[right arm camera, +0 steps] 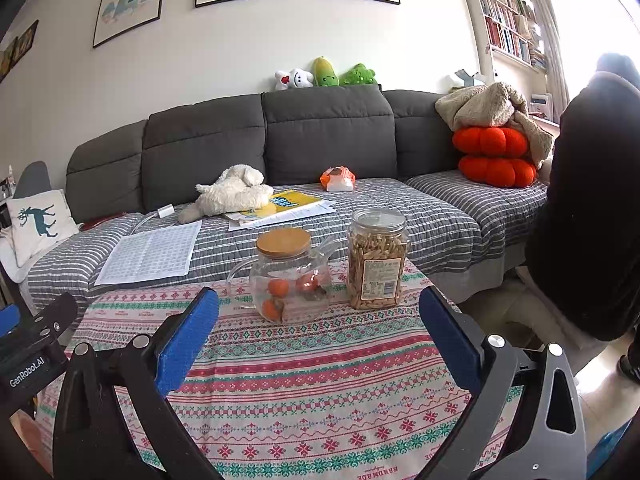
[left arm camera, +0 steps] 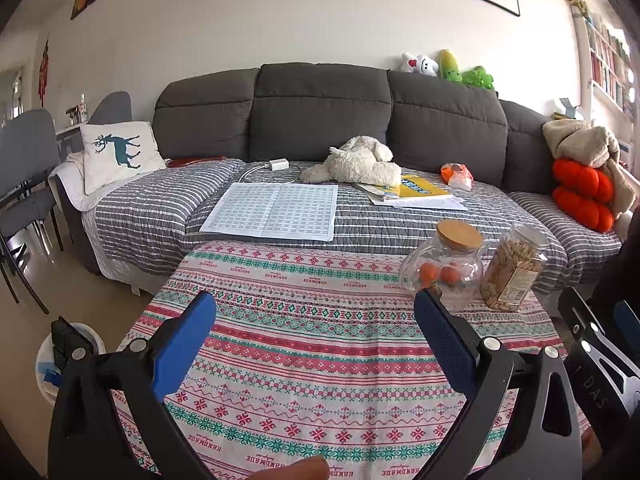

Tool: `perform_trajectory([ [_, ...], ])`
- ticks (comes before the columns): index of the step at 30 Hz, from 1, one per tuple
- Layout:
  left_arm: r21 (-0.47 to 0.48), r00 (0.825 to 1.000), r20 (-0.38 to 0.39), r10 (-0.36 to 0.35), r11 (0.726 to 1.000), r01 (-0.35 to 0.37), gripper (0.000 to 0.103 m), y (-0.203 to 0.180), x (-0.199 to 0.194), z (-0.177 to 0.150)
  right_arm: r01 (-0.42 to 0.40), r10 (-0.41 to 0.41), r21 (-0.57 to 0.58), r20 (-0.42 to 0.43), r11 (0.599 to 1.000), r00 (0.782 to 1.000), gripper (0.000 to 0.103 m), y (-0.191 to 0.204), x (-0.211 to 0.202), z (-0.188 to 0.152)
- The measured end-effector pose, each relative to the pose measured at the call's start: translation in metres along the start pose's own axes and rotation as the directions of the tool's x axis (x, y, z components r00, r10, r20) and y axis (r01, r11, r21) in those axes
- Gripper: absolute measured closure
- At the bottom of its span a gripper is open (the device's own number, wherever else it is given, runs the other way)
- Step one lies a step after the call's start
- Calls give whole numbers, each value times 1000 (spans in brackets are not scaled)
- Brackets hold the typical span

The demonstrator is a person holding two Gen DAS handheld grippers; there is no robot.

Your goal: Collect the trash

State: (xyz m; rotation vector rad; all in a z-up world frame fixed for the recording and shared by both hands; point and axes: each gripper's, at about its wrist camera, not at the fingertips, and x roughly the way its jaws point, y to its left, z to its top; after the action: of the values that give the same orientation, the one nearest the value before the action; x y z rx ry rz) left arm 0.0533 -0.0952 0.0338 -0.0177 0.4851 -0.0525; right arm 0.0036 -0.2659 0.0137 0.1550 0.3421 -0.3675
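Note:
A crumpled orange and white wrapper [left arm camera: 456,175] lies on the striped sofa seat, also in the right wrist view [right arm camera: 338,178]. A white bin [left arm camera: 68,360] with dark items in it stands on the floor left of the table. My left gripper [left arm camera: 316,306] is open and empty above the patterned tablecloth [left arm camera: 304,344]. My right gripper [right arm camera: 320,304] is open and empty above the same cloth [right arm camera: 312,380], a little short of the glass jug. The right gripper's body shows at the right edge of the left wrist view [left arm camera: 600,344].
A glass jug with a wooden lid [right arm camera: 286,276] holding small oranges and a plastic jar of snacks [right arm camera: 376,258] stand at the table's far side. On the sofa lie a printed sheet [left arm camera: 276,210], a plush dog [left arm camera: 356,162], a yellow booklet [left arm camera: 420,188], orange cushions [right arm camera: 494,156]. A person in black [right arm camera: 588,216] stands right.

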Motion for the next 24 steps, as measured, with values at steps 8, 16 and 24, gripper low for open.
perform_trajectory([
  [8, 1, 1000, 0, 1, 1000, -1, 7, 1, 1, -1, -3, 3, 1, -3, 1000, 1000, 7, -1, 0, 0],
  [16, 10, 1000, -1, 5, 1000, -5, 7, 2, 2, -3, -1, 1, 2, -4, 1000, 1000, 7, -1, 0, 0],
  [24, 22, 1000, 4, -2, 1000, 2, 7, 3, 1, -5, -2, 2, 2, -8, 1000, 1000, 7, -1, 1, -1],
])
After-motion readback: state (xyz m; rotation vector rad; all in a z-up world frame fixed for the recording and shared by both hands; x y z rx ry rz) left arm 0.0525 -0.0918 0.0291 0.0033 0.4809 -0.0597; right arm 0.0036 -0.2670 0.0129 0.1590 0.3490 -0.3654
